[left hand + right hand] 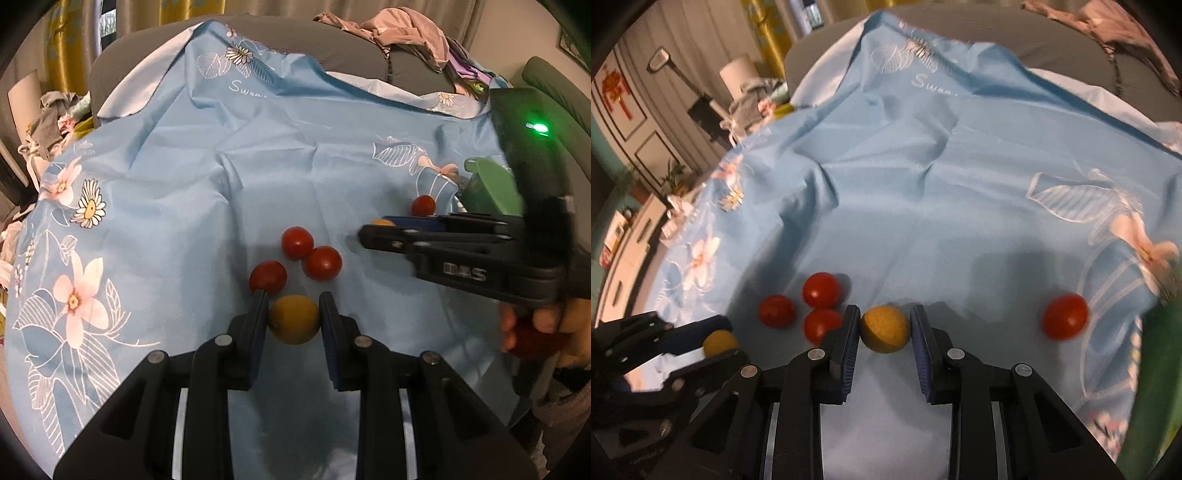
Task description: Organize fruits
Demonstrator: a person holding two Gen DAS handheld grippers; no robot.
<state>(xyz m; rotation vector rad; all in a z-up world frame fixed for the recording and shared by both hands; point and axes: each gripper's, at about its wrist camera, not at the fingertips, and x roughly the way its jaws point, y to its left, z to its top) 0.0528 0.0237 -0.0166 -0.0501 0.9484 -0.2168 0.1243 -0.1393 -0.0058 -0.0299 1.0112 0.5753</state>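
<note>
My left gripper (293, 297) is shut on a yellow round fruit (293, 320), held just above the blue floral cloth (221, 192). Three red cherry tomatoes (297, 243) lie bunched right beyond its fingertips. My right gripper (884, 309) is shut on a second yellow fruit (884, 328). From the left wrist it shows as the right gripper (373, 227) coming in from the right with its yellow fruit (383, 222). From the right wrist, the left gripper (729, 340) sits at lower left with its fruit (719, 342), the three tomatoes (820, 290) between us. A lone red tomato (1065, 320) lies to the right.
A green container (487, 188) stands at the right end of the cloth, also at the right rim as the green container (1156, 369). A hand (528, 321) holds the right gripper's handle. Grey sofa back with piled clothes (399, 33) rises behind; clutter lies at the left.
</note>
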